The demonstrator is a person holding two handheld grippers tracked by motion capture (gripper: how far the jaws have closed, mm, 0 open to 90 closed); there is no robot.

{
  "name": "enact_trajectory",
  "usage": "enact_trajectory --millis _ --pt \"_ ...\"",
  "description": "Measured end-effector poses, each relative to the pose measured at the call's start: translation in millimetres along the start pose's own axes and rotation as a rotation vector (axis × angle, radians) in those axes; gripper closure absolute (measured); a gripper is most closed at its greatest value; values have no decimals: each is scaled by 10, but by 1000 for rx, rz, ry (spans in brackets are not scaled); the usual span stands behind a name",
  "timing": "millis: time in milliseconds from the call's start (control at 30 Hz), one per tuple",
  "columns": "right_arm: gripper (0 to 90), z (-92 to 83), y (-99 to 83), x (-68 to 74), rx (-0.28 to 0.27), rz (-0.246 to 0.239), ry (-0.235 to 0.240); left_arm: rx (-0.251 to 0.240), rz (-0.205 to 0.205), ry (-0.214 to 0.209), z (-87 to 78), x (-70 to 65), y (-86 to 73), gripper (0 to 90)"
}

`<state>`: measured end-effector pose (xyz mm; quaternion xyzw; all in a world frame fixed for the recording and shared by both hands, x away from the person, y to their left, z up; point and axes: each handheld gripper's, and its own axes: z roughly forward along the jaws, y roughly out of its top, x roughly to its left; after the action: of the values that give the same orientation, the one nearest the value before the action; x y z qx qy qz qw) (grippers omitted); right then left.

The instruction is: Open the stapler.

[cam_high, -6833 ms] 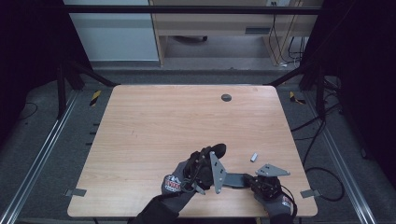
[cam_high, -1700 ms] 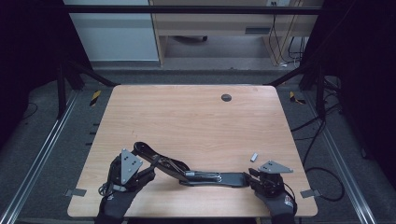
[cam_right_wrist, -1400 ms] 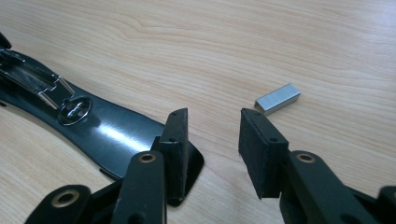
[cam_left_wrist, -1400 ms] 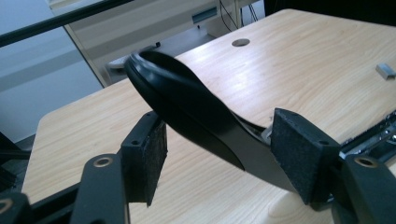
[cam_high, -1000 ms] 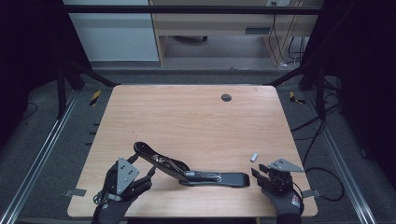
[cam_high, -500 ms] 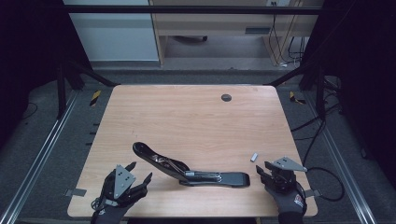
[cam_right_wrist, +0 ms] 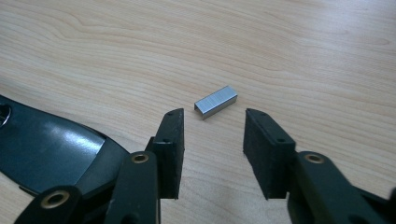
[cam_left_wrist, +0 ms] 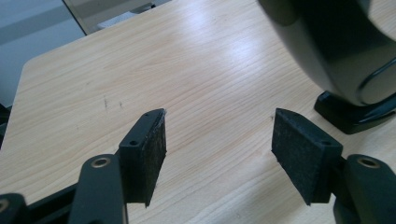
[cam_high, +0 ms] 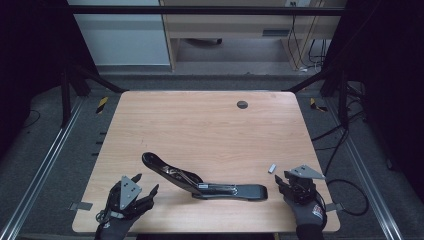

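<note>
- High view: an opened black stapler (cam_high: 200,181) lies near the front edge of the table (cam_high: 200,125), its base flat and running left to right, its top arm hinged up and slanting away to the left. A small strip of staples (cam_high: 272,168) lies just off the stapler's right end. The right gripper (cam_high: 291,182) sits at the front right corner, close behind the staples and much nearer to them than the left gripper (cam_high: 145,186), which rests at the front left, beside the raised arm. I judge the staples are the right gripper's to pick up.
- Left gripper view: the jaws stand wide apart with only bare wood between the pads (cam_left_wrist: 149,154). The stapler's raised arm (cam_left_wrist: 336,46) looms at the upper right, near but apart from the right-hand pad.
- Right gripper view: the jaws are open, nothing held. The staples (cam_right_wrist: 215,101) lie just ahead of the fingertips (cam_right_wrist: 170,149), centred on the gap and not touched. The strip's long axis runs slantwise across the gap rather than along it, so a short push forward should bring the pads onto its two ends. The stapler's base (cam_right_wrist: 51,149) lies at the left, beside the left-hand jaw.
</note>
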<state>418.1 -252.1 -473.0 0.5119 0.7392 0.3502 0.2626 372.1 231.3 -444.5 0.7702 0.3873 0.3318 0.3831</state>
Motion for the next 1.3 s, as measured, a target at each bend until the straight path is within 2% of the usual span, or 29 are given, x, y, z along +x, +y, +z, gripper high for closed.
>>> enact_trajectory --millis 67,167,400,567,667,1033,1167,1300 --pt "600 5 23 2 -5 -6 -6 11 -29 1 50 63 -27 347" --pt "597 17 64 1 -4 -10 -12 18 -49 1 85 112 -54 347" --pt "596 134 162 12 31 -17 -33 25 -53 16 149 183 -85 347" --pt "613 176 216 20 23 -15 -35 42 -44 24 201 207 -112 347" --pt "616 238 247 31 15 -9 -33 46 -50 22 217 223 -129 348" --pt "631 423 296 17 50 42 -17 49 -72 21 244 266 -151 346" --pt "639 473 307 26 68 41 -34 51 -93 19 247 296 -163 344" --pt "638 503 315 36 82 52 -48 51 -90 19 249 295 -161 344"
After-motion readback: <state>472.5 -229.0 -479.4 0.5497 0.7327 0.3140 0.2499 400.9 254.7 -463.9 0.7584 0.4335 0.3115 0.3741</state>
